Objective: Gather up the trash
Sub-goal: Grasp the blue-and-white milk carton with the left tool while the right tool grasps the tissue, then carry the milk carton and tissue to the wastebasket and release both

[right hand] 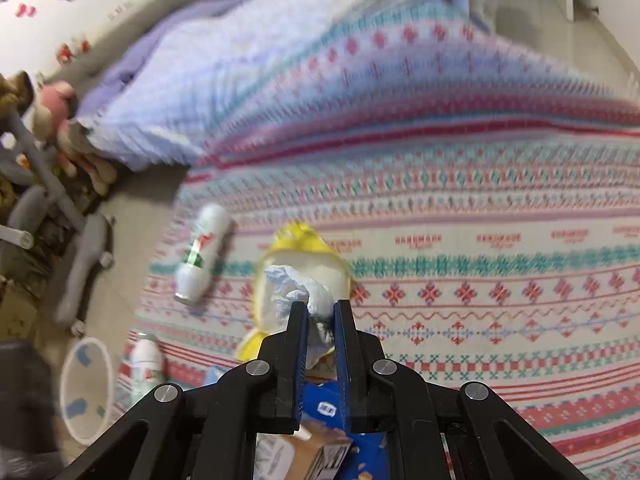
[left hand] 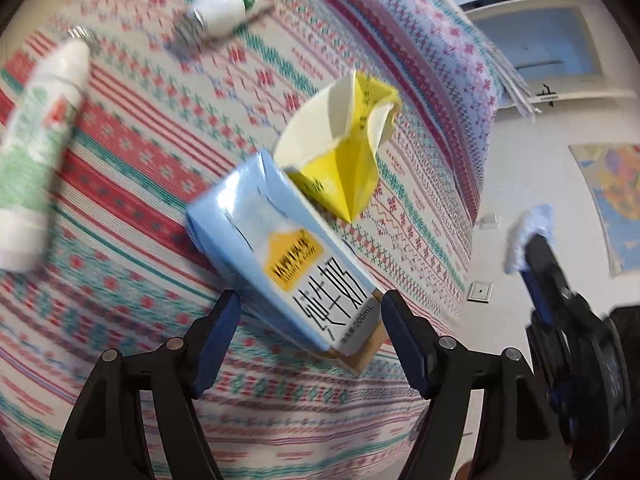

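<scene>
In the left wrist view my left gripper (left hand: pixel 311 310) is open, its jaws on either side of the near end of a light blue milk carton (left hand: pixel 276 256) lying on the patterned bedspread (left hand: pixel 140 160). A crumpled yellow paper cup (left hand: pixel 340 140) lies just beyond the carton. Two white and green bottles (left hand: pixel 236 0) (left hand: pixel 36 144) lie further off. My right gripper (right hand: pixel 321 312) is shut on a crumpled white tissue (right hand: pixel 300 288), held over the yellow cup (right hand: pixel 304 256); it also shows at the right of the left view (left hand: pixel 532 236). The carton (right hand: pixel 320 432) shows below the right fingers.
A white mesh bin (right hand: pixel 86 388) stands on the floor left of the bed. A grey chair base (right hand: pixel 84 256) and stuffed toys (right hand: pixel 56 112) are beside it. A folded purple blanket (right hand: pixel 200 64) lies at the far end of the bed. Two bottles (right hand: pixel 204 252) (right hand: pixel 146 364) lie near the bed's left edge.
</scene>
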The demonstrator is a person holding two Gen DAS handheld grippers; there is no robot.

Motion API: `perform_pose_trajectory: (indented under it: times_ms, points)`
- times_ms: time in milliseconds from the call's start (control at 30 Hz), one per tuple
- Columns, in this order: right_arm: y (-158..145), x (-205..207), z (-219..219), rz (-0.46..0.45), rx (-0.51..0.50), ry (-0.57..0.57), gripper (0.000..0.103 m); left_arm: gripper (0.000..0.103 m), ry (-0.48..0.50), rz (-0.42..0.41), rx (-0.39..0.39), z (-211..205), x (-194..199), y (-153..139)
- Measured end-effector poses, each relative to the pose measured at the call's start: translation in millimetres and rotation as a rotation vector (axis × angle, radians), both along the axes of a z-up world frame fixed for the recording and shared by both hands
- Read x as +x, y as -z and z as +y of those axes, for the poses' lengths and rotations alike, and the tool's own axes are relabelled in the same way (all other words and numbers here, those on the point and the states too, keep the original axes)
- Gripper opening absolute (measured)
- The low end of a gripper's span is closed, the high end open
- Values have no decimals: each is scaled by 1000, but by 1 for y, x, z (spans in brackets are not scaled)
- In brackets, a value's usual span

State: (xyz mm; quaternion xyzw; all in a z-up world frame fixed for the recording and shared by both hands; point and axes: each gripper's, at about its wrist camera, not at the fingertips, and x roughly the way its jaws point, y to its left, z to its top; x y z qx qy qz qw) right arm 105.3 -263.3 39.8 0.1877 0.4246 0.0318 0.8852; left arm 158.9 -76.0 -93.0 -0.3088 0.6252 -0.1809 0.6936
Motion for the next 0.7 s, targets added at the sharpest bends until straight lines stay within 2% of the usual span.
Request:
perform_pose_trajectory:
  times_ms: [100,200,267,400,500,700]
  points:
    - [-10,-8,-5,-33,8,-1,11,77,-33,-9,27,-12,4,4]
    - [-10,-7,-6,-35,9,-5,11,75,-77,-43,1,-12,3,1]
    - [-8,-6,-6,-31,6,-11,11,52,-82,-69,7,-13,4,-1]
    - [-6,-6,-5,-32,-18,-22,11,41,-95,-102,-22,-8,3,-5]
    - [-5,-10,-10,-30,-7,-22,11,38,-114,-132,-26,-3,-1,-11]
    - [-9,-15,-17,-44,15,-13,11,37,-108,-189,26,12,-10,-26]
